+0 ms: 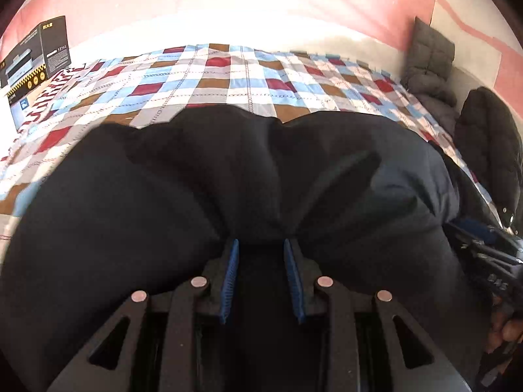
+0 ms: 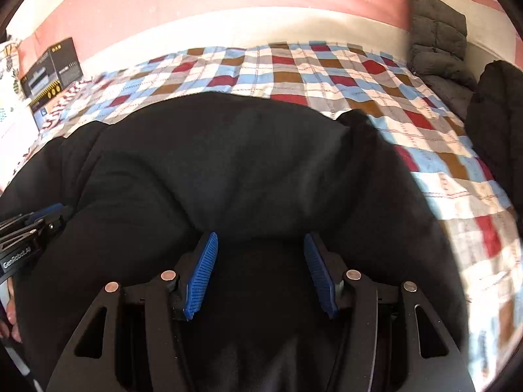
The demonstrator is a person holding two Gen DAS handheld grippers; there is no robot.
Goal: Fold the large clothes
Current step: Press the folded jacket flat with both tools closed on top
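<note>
A large black padded garment (image 1: 228, 176) lies spread on a checkered bed cover (image 1: 228, 75). My left gripper (image 1: 261, 243) has its blue pads pinched on a bunched fold of the garment, with creases running out from the tips. The garment also fills the right wrist view (image 2: 228, 163). My right gripper (image 2: 260, 238) sits over its near edge, pads wide apart with fabric between them, not pinched. The right gripper shows at the right edge of the left wrist view (image 1: 483, 248), and the left gripper at the left edge of the right wrist view (image 2: 29, 228).
A black cardboard box (image 1: 36, 55) stands at the bed's far left corner. A grey quilted garment (image 1: 428, 62) and another black padded jacket (image 1: 490, 150) lie at the far right of the bed. A pink and white wall (image 1: 261, 0) runs behind.
</note>
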